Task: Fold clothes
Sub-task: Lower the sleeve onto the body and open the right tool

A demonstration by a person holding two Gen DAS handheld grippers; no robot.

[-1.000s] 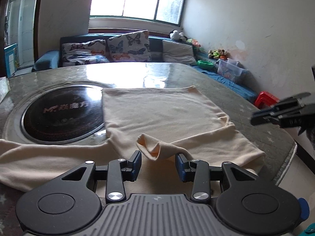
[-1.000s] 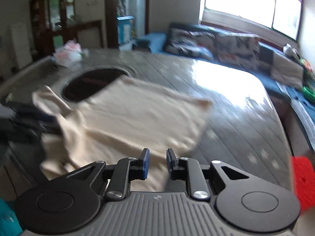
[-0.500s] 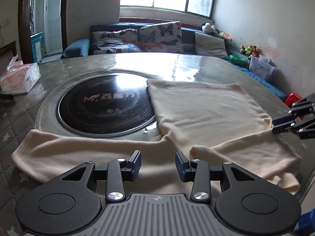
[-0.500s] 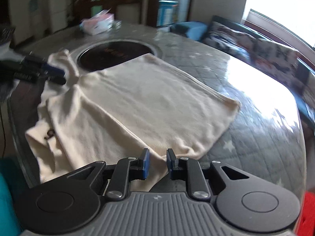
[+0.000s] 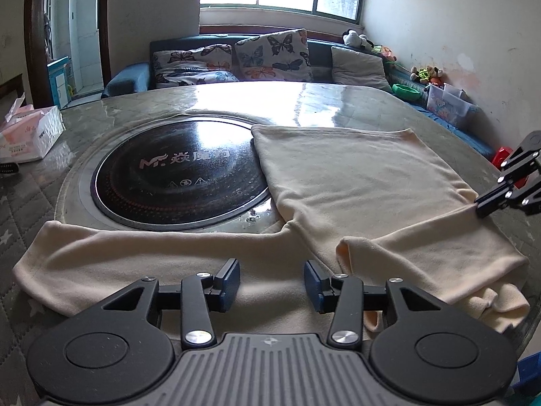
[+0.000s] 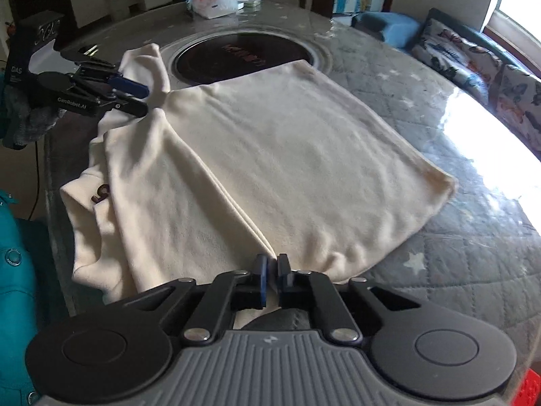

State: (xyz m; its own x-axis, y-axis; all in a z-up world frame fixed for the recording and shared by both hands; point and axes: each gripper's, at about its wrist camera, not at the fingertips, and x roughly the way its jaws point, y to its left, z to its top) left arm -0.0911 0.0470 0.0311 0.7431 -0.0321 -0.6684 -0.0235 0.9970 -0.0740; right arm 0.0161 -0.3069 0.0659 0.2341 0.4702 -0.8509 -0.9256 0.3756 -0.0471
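A cream long-sleeved garment (image 5: 355,176) lies flat on the round table (image 5: 304,98), one sleeve (image 5: 135,253) stretched out to the left. My left gripper (image 5: 272,282) hovers low over the shoulder area. Its jaws are opening, with only flat cloth beneath them and nothing pinched. In the right wrist view the left gripper (image 6: 145,99) sits at the garment's far left, by the sleeve. My right gripper (image 6: 270,269) is shut on the folded side edge of the garment (image 6: 287,155). In the left wrist view the right gripper (image 5: 481,208) touches the cloth's right edge.
A black induction hob (image 5: 179,176) is set into the table under the garment's left part. A tissue box (image 5: 27,132) stands at the far left. A sofa with butterfly cushions (image 5: 270,54) is behind. A red stool (image 5: 503,155) stands beyond the right rim.
The raised fold of cloth in front of my left fingers now lies flat and the sleeve is spread leftward. My right gripper came down to the garment's side edge and closed on it.
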